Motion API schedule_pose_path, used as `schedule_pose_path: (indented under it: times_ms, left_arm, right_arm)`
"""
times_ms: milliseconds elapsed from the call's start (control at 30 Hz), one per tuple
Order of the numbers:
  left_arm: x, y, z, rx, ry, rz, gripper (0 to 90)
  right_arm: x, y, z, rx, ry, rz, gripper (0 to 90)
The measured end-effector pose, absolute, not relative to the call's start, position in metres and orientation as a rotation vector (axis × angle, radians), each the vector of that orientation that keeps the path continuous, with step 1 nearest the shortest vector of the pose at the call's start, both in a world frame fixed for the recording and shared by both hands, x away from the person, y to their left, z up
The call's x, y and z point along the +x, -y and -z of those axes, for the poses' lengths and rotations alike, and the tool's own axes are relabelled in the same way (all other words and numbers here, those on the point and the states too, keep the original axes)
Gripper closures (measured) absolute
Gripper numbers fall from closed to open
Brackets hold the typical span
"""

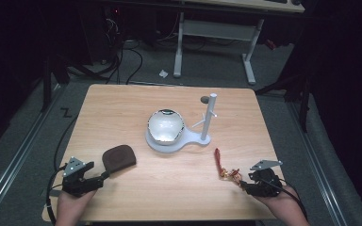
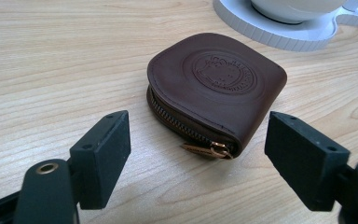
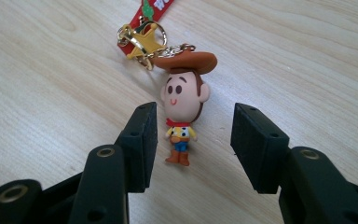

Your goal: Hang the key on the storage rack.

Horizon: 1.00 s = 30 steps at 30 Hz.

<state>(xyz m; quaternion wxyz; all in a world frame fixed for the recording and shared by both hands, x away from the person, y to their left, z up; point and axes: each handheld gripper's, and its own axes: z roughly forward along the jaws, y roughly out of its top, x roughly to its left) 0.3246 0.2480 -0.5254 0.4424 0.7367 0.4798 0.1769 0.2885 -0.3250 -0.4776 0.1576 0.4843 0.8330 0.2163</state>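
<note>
Keychain figure (image 3: 182,100) lying flat on table (image 1: 136,99), lower right in the high view, feet just between the released right tongs (image 3: 193,140), untouched. Right gripper view alone: cowboy hat, gold star charm (image 3: 142,39). Brown zip pouch (image 2: 214,88) lower left, just ahead of released left tongs (image 2: 198,154), apart.

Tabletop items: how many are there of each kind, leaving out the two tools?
Brown zip pouch: 1
Cowboy figure keychain on a red strap: 1
White stand with an upright post: 1
Round shiny bowl-like thing on the stand's base: 1
Small dark disc near the far edge: 1
Total: 5
</note>
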Motion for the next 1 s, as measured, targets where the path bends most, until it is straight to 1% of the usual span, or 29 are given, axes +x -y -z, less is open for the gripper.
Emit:
schedule_pose_path:
  times_ms: [433, 767, 1000]
  left_arm:
    - [0.325, -0.247, 0.525, 1.838, -1.172, -0.438, 23.7]
    - [0.325, -0.247, 0.525, 1.844, -1.163, -0.435, 23.9]
    - [0.326, -0.246, 0.526, 1.850, -1.160, -0.429, 24.1]
  right_arm:
    - [0.301, 0.320, 0.475, 1.387, -2.462, -0.538, 51.7]
    - [0.322, 0.315, 0.479, 1.433, -2.529, -0.489, 50.6]
    - [0.330, 0.316, 0.482, 1.454, -2.559, -0.494, 53.6]
